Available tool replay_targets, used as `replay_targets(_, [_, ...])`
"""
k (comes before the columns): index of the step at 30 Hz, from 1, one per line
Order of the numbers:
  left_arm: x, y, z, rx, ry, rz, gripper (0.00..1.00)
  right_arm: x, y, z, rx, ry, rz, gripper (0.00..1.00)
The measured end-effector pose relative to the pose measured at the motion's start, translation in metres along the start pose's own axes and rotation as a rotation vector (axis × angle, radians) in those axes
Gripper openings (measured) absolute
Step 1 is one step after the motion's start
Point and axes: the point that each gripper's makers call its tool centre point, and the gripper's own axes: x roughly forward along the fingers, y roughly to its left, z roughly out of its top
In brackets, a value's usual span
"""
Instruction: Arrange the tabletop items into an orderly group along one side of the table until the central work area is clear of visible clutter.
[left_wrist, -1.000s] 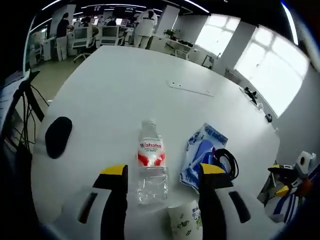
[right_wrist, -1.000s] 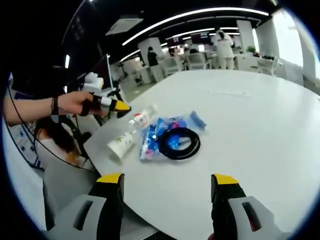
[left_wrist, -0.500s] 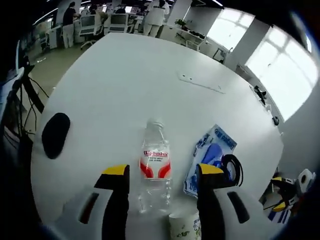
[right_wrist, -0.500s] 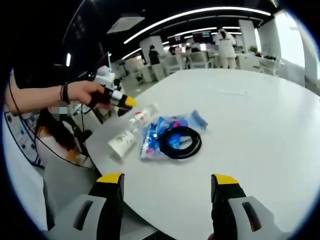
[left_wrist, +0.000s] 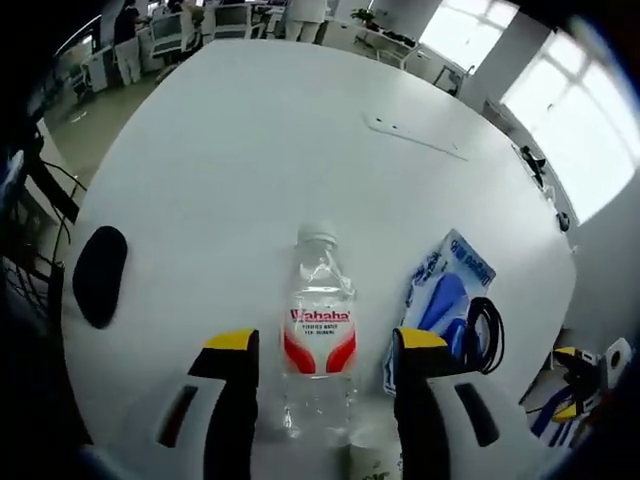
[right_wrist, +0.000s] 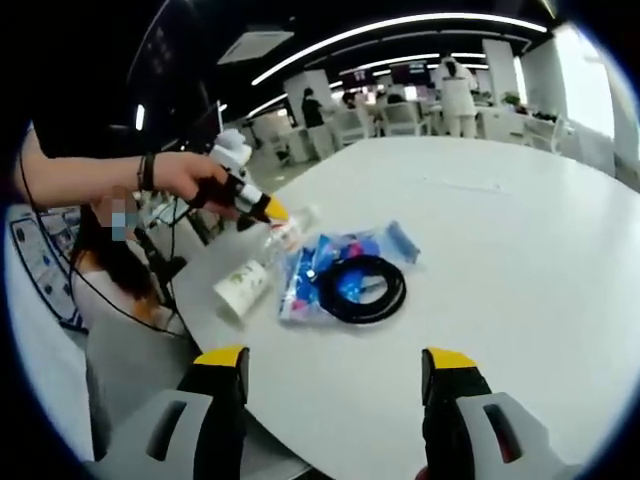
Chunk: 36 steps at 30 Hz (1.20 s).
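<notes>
In the left gripper view the water bottle (left_wrist: 320, 345) lies at lower centre between the spread jaws of the left gripper (left_wrist: 322, 345), long axis up the frame, cap toward the broad bare white table (left_wrist: 260, 140). At lower right a blue packet (left_wrist: 445, 300) and black cable coil (left_wrist: 482, 335) sit near the table edge; a paper cup (left_wrist: 378, 462) touches the bottle's base. In the right gripper view the right gripper (right_wrist: 338, 362) hangs open over bare tabletop near the edge.

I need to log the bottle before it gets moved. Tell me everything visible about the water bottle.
The water bottle is clear plastic with a pale cap and a red and white label reading Wahaha. It lies on its side on the white table, cap pointing away from the left gripper, whose open jaws stand on either side of its lower body. A paper cup lies by its base and a blue packet beside it. How much water it holds cannot be told.
</notes>
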Motion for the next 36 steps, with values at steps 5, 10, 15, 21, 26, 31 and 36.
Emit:
replay_targets(5, [0.008,0.005,-0.005,0.018,0.037,0.022,0.54,0.003,0.001,0.002,-0.006,0.006,0.009,0.72])
replay_targets(10, [0.016,0.008,-0.005,0.011,0.063,0.026,0.54,0.006,0.001,0.005,-0.006,0.004,0.015,0.71])
replay_targets(15, [0.028,0.006,-0.010,0.020,0.119,0.021,0.54,0.007,0.000,0.003,-0.004,0.008,0.018,0.71])
replay_targets(21, [0.038,0.012,-0.012,0.027,0.145,0.036,0.46,0.007,0.000,-0.002,0.004,0.020,0.019,0.71])
replay_targets(26, [0.041,0.012,-0.010,0.045,0.127,0.038,0.40,0.007,-0.001,-0.004,0.011,0.022,0.016,0.71])
replay_targets(31, [0.040,0.010,-0.010,0.059,0.121,0.010,0.38,0.007,-0.003,-0.005,0.026,0.018,0.011,0.70])
replay_targets(36, [0.034,0.010,-0.012,0.059,0.099,-0.002,0.37,0.010,-0.001,-0.003,0.024,0.012,0.023,0.71])
